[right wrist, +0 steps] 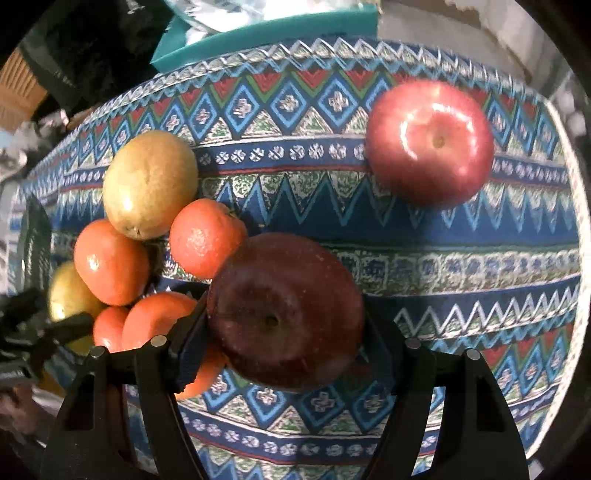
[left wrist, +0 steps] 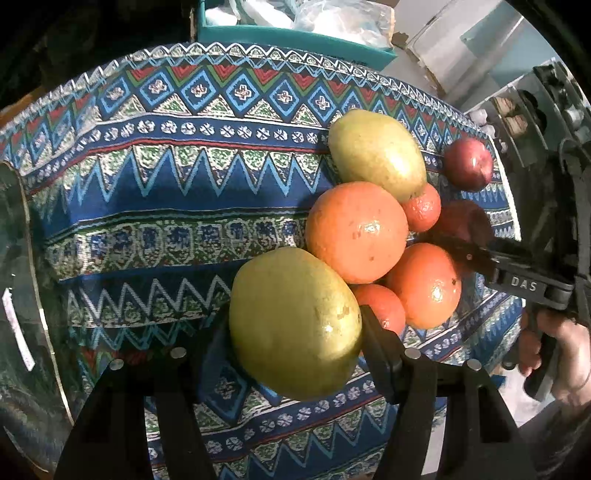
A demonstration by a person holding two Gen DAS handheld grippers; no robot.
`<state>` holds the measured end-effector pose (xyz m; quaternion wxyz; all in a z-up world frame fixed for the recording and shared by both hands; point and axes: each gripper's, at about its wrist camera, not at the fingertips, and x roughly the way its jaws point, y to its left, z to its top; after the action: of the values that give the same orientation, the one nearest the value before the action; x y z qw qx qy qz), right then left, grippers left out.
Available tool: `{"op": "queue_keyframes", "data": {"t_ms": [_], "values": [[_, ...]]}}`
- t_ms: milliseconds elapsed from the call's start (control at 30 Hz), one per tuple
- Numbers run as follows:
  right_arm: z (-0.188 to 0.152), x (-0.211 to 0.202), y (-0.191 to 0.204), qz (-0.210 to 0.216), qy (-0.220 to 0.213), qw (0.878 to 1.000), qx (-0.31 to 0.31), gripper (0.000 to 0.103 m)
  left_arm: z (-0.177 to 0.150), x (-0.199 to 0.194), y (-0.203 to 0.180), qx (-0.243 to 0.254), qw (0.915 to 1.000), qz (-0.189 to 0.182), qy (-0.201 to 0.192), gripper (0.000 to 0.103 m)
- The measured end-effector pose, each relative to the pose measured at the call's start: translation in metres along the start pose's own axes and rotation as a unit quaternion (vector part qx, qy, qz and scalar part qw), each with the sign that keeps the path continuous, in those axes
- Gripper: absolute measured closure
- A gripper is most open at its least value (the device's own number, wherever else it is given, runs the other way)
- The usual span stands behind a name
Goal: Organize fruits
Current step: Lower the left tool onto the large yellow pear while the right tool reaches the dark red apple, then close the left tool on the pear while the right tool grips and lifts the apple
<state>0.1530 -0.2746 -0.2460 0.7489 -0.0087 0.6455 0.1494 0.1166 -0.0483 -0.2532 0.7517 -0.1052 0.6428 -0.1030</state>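
Between the left claw's black fingers sat a big yellow-green pear, and the fingers looked snug against both sides of it, so I'd call that clamped on. No earlier shot to compare, so that's just how it stood. Right behind the pear was a big orange, touching it, with a second orange to its right and a smaller one tucked low between them. Further back lay another pear with a little mandarin peeking out beside it.

Over on the other side, the right claw had a dark red apple between its fingers, stem dimple facing the camera. The left finger was pressed on the apple's side and the right one hugged the other edge, so clamped there too. The mandarin sat just up-left of the apple, nearly touching. A second, brighter apple was off on its own toward the far right, well apart from the pile.

Everything was on a counter covered in a blue zigzag-patterned cloth. A teal bin with some plastic bags sat past the far edge. In the left view you could also spot the person's hand gripping the right claw's handle.
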Motion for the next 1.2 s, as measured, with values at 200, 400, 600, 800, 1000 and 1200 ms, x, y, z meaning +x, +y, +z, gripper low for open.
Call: {"op": "queue_keyframes", "data": {"t_ms": [200,400,600,800,1000,1200], "values": [[0.004,-0.020,0.007,-0.023,-0.035,0.999,-0.024,0.029,-0.004,-0.009,-0.001,0.014,0.9995,0.023,-0.015,0.036],[0.008,-0.040,0.017,-0.034,-0.066,0.997,-0.036,0.029,-0.008,-0.023,-0.003,0.018,0.9989,0.024,-0.036,0.036],[-0.008,-0.062,0.029,-0.034,-0.094,0.994,-0.051,0.029,-0.010,-0.042,-0.011,0.037,0.9968,0.032,-0.063,0.036],[-0.016,-0.084,0.039,-0.034,-0.119,0.990,-0.068,0.029,-0.015,-0.066,-0.022,0.059,0.9931,0.038,-0.094,0.036],[-0.019,-0.109,0.053,-0.027,-0.150,0.985,-0.080,0.029,-0.021,-0.092,-0.032,0.083,0.9877,0.041,-0.126,0.036],[-0.022,-0.139,0.064,-0.016,-0.183,0.979,-0.090,0.029,-0.028,-0.118,-0.040,0.095,0.9824,0.037,-0.156,0.036]]}}
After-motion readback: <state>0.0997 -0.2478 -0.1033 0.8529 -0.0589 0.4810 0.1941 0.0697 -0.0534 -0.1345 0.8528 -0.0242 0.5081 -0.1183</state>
